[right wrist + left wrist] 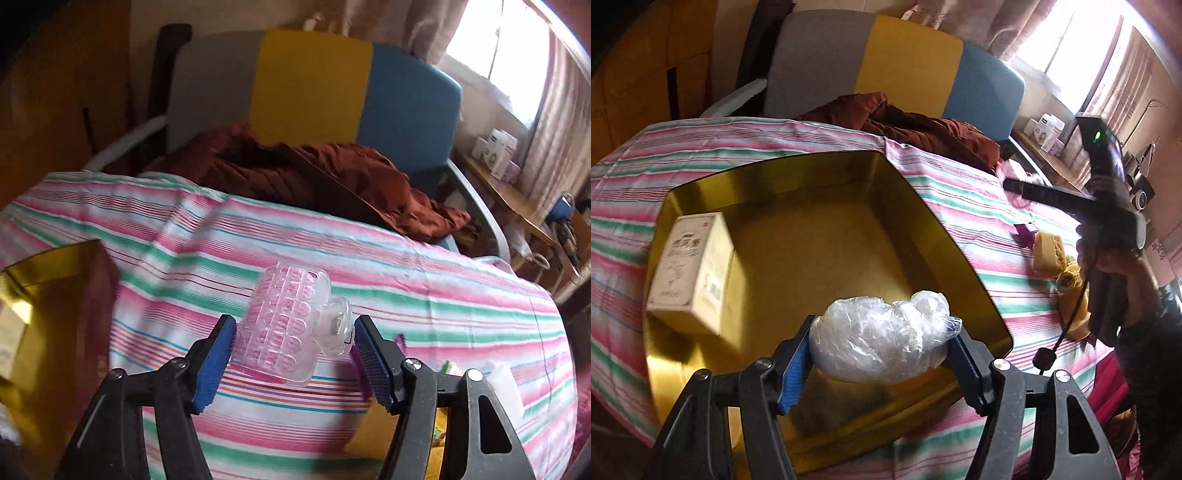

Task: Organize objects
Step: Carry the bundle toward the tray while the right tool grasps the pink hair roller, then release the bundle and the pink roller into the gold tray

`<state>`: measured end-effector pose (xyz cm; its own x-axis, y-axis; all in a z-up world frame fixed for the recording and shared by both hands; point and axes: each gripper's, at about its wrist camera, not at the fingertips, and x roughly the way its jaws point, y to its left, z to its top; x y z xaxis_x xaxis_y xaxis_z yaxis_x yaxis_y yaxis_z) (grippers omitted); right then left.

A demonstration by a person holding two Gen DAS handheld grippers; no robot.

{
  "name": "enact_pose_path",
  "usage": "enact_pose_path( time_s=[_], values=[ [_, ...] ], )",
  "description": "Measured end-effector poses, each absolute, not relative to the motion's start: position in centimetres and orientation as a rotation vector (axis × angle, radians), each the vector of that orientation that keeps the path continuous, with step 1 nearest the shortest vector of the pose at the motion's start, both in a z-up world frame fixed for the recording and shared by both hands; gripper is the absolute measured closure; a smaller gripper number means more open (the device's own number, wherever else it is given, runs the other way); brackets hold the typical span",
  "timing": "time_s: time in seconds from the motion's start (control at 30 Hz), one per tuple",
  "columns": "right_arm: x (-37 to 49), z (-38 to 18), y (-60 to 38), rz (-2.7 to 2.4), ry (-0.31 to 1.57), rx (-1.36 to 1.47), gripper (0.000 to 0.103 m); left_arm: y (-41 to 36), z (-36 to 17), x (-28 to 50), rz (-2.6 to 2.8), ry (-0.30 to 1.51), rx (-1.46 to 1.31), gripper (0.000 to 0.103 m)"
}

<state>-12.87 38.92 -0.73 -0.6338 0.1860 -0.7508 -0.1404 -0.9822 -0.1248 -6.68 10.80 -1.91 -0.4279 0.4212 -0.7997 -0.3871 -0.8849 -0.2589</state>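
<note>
A crumpled clear plastic bag [882, 336] hangs between the blue pads of my left gripper [882, 332], which is shut on it just above the near part of the gold tray [820, 236]. A cream carton [690, 273] lies in the tray's left side. In the right wrist view my right gripper [295, 325] is shut on a clear pink hair clip [284, 325], held over the striped cloth [406, 273]. Both pads touch the clip. The tray's corner [44, 266] shows at the left. A hand holds the right gripper [1019, 182] to the right of the tray.
A maroon garment [916, 125] lies at the table's far edge, in front of a chair with a grey, yellow and blue back [905, 62]. A yellow sponge [1049, 254] and a purple item [358, 362] rest on the cloth at the right. A shelf with boxes [498, 151] stands by the window.
</note>
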Motion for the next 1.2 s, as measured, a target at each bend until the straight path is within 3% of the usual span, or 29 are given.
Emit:
enact_pose_path(
  time_s=[0.43,0.53,0.9,1.2],
  values=[
    [-14.8,1.6,25.2,2.992,-0.044,-1.325,0.035,7.1,-4.9,-4.4,2.300,-0.005,-1.400,0.034],
    [-16.5,1.0,23.4,2.990,-0.008,-1.358,0.025,6.2,-5.4,-4.1,2.314,-0.016,-1.401,0.031],
    [-12.9,-0.1,23.7,2.961,-0.041,-1.357,0.021,5.9,-5.6,-3.9,2.360,0.013,-1.395,0.031],
    [-7.9,0.1,24.1,2.994,-0.011,-1.302,0.012,5.2,-4.4,-2.8,2.400,0.032,-1.382,0.021]
  ],
)
